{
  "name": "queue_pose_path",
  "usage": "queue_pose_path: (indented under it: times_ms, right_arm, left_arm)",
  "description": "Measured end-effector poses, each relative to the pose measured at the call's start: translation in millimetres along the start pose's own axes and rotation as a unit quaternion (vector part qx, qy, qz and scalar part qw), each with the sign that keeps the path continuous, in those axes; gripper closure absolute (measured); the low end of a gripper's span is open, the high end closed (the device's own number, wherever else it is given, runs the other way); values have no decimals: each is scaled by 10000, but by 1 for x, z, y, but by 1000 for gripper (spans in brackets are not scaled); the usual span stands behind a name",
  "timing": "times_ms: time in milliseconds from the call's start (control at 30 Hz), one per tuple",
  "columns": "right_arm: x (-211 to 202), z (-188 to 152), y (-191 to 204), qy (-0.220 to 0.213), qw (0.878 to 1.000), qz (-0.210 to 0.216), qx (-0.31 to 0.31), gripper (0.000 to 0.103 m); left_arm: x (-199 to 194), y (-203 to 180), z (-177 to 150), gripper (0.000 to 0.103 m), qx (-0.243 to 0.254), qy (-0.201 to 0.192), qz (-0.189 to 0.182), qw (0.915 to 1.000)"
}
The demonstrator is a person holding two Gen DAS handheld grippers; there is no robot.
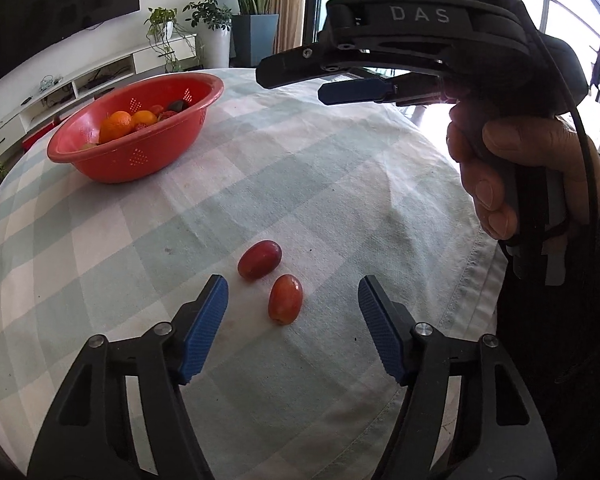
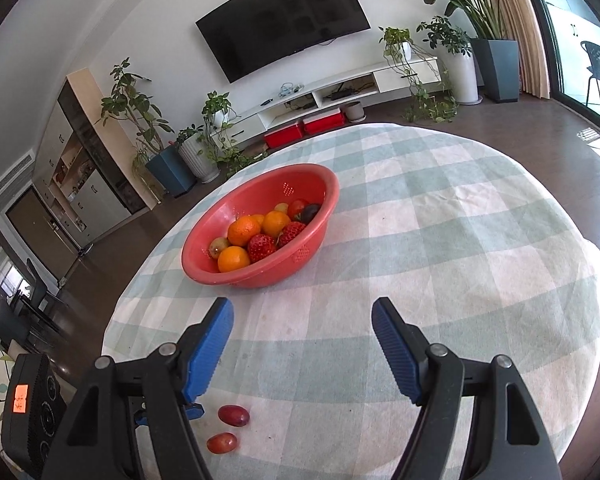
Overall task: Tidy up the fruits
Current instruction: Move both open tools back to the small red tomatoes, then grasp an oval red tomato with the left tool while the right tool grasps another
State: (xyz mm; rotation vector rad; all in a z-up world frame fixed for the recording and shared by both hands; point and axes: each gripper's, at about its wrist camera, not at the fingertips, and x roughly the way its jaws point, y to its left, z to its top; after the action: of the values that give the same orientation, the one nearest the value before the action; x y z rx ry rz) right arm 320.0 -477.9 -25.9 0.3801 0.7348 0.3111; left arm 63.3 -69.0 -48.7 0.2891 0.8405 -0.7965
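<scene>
Red and glossy, two grapes lie on the checked cloth of the round tabletop, close together but not quite touching: the farther grape sits just beyond the nearer grape. The left gripper hovers low over them with its blue-padded jaws spread apart, the nearer grape lying between the tips and neither pad touching it. The right gripper is held higher, to the right, its jaws also wide apart and holding nothing; in its own view both grapes show near the lower left, beside the left gripper's tip. On the far left of the tabletop stands the red colander bowl, well apart from the grapes, holding oranges, strawberries and some darker fruit.
</scene>
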Motion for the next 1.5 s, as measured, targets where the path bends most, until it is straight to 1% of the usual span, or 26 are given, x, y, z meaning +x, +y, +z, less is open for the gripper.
queue_pose_path:
  times_ms: [67,133,167,333,400,467,500,633,667,733,967,1033,1100,1200,1267,1367,1400,1433,1500]
  right_arm:
    - [1,0,1,10,10000,7,-24,28]
    - [2,-1,1,30,10000,11,-52,28]
    - [3,-1,2,36,10000,15,-69,28]
    - [5,-2,5,47,9999,-2,-151,32]
    - [5,-2,6,62,9998,-5,-175,32]
    - [6,-2,6,89,9998,-6,-195,33]
    - [6,-2,7,99,9997,-7,-205,34]
    - [6,-2,7,102,9997,-8,-215,36]
    - [7,-2,8,108,9997,-8,-223,36]
    - [8,-2,8,127,9997,-9,-231,38]
    - [9,-4,12,182,9992,4,-346,40]
    - [10,-5,15,255,9987,69,-429,40]
    - [12,-7,21,394,9970,155,-656,40]
    - [17,-15,37,704,9891,157,-1287,40]
    - [17,-18,48,845,9801,114,-1795,40]
    - [15,-20,61,1046,9655,247,-2371,40]
    - [15,-22,66,1143,9593,319,-2561,40]
    - [15,-25,71,1245,9505,367,-2822,40]
    - [16,-36,81,1438,9258,328,-3480,40]
  left_arm:
    - [2,4,1,49,-59,49,-47,10000]
    - [5,6,0,68,-64,113,-74,9999]
    - [6,6,0,70,-62,153,-74,9998]
    - [8,9,0,70,-121,148,-60,9998]
    - [9,8,-1,73,-101,158,-32,9998]
    - [9,6,-1,74,-44,179,-27,9998]
    - [9,5,-1,77,12,197,-35,9998]
    - [11,0,0,79,182,254,33,9995]
    - [12,0,0,80,184,257,23,9995]
    - [12,0,0,86,188,256,42,9995]
    - [11,1,0,86,149,258,42,9995]
    - [10,3,0,86,101,247,38,9996]
    - [7,8,0,86,6,191,41,9998]
    - [-2,21,1,86,-242,37,13,9997]
    - [-10,31,0,86,-438,-66,9,9990]
    - [-20,50,-3,86,-792,-210,61,9966]
    - [-22,56,-4,86,-920,-251,89,9954]
    - [-25,63,-5,86,-1043,-289,117,9941]
    - [-29,73,-7,86,-1248,-354,141,9914]
